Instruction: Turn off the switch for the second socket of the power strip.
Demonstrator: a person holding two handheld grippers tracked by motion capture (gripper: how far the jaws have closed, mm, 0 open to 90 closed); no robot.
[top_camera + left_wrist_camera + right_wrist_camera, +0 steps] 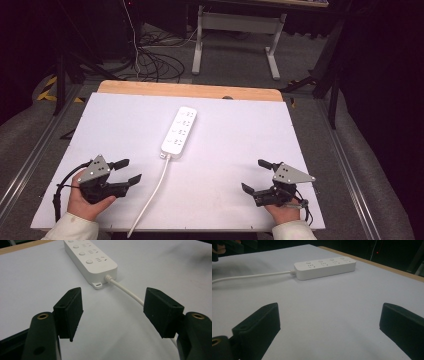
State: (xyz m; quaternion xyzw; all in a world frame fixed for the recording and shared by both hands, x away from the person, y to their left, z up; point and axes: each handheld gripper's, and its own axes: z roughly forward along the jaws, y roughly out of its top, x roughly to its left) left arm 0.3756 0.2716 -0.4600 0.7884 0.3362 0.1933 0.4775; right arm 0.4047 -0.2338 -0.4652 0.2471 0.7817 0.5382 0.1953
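I see the white power strip (179, 131) at centre frame on the worktop (240, 145), cord (153, 195) trailing to the lower edge. Both grippers — left (129, 171), right (256, 176) — hold their fingers released, grasping nothing. A careless left reach could snag that cord and drag the strip askew.

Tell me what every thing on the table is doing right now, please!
Power strip: lying flat on the white table, sockets facing up, nothing plugged in.
White cord: attached to the strip's near end, trailing off the table's near edge.
Left tongs: open, holding nothing, pointing toward the cord.
Right tongs: open, holding nothing, apart from the strip.
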